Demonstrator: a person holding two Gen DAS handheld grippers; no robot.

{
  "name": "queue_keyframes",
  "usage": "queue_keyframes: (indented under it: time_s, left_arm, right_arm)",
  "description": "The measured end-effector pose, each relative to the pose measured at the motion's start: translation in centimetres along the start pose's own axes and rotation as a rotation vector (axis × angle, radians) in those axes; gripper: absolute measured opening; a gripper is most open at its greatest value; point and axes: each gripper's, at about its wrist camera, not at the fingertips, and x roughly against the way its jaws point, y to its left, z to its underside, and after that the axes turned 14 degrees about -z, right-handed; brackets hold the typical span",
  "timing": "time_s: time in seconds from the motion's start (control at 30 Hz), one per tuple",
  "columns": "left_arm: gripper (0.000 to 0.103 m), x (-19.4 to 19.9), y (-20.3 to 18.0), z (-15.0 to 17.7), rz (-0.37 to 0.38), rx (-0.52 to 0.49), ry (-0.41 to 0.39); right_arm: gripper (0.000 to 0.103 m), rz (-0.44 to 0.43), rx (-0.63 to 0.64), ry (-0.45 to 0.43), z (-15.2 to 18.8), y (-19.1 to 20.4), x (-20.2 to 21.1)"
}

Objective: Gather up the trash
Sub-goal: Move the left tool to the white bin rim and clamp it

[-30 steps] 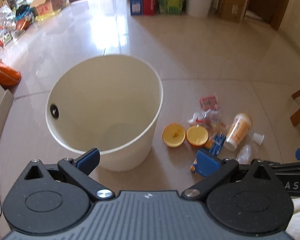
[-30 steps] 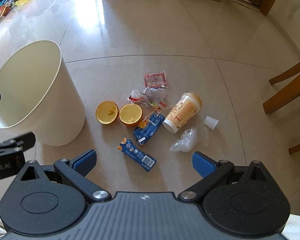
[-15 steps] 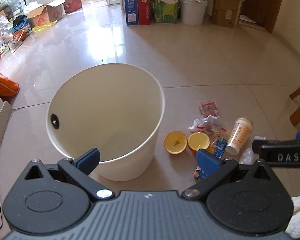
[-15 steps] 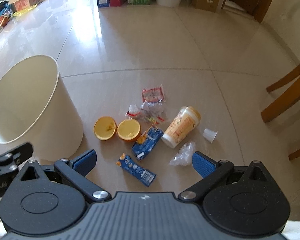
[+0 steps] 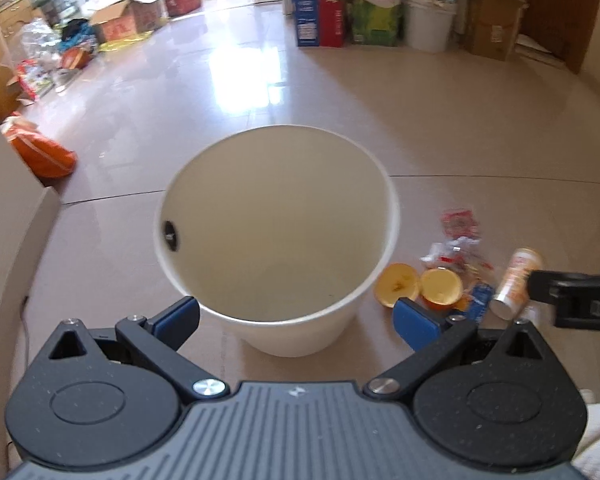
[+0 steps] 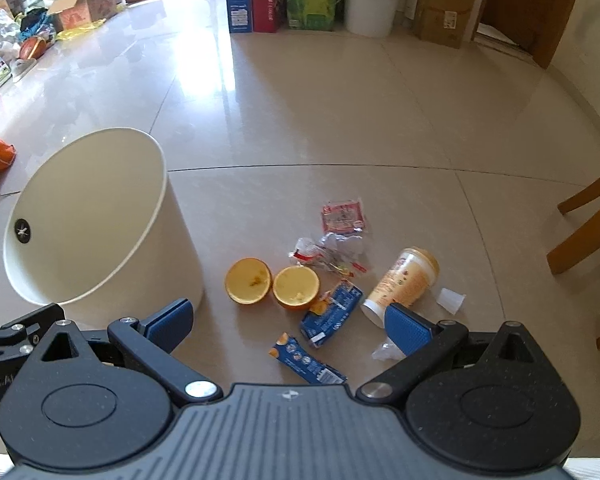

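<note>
Cream bin (image 5: 300, 332); scattered trash (image 6: 332, 280) beside

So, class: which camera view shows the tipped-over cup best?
The right wrist view: the cup lies on its side in full, printed wall and open mouth clear. In the left wrist view it is small, blurred at the edge, partly behind the right tongs.

Both the left claw (image 5: 296, 314) and the right claw (image 6: 288, 322) hang spread wide, gripping nothing.

bin (image 6: 100, 216): white, upright, open | trash (image 6: 340, 280): scattered on floor beside it
</note>
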Motion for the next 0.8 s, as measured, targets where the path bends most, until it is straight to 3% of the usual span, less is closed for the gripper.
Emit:
queue_keyframes:
  time_s: [0.23, 0.43, 0.5, 0.57, 0.67, 0.8]
  left_arm:
    - [0.102, -3.3, 2.5, -0.8, -0.043, 0.119, 0.092]
    - [0.1, -6.3, 4.8, -2.4, -0.141, 0.161, 0.091]
    - [0.095, -7.9, 5.9, -3.1, -0.17, 0.192, 0.104]
    - [0.078, -9.7, 6.7, -3.5, -0.202, 0.213, 0.121]
    - [0.063, -12.1, 7.6, -3.8, -0.211, 0.24, 0.158]
    - [0.061, -13.9, 8.4, -3.8, -0.207, 0.277, 0.179]
  right_arm:
    - [0.103, -0.029, -0.005, -0.01, -0.1, -0.1, 0.3]
    - [0.103, -0.048, -0.028, 0.004, -0.1, -0.9, 0.2]
    - [0.103, -0.056, -0.032, 0.006, 0.0, -1.0, 0.2]
    - [0.103, -0.056, -0.03, 0.007, 0.0, -1.0, 0.3]
    - [0.103, -0.047, -0.022, 0.007, 0.0, -1.2, 0.2]
    - [0.103, -0.038, -0.033, 0.021, 0.1, -1.7, -0.3]
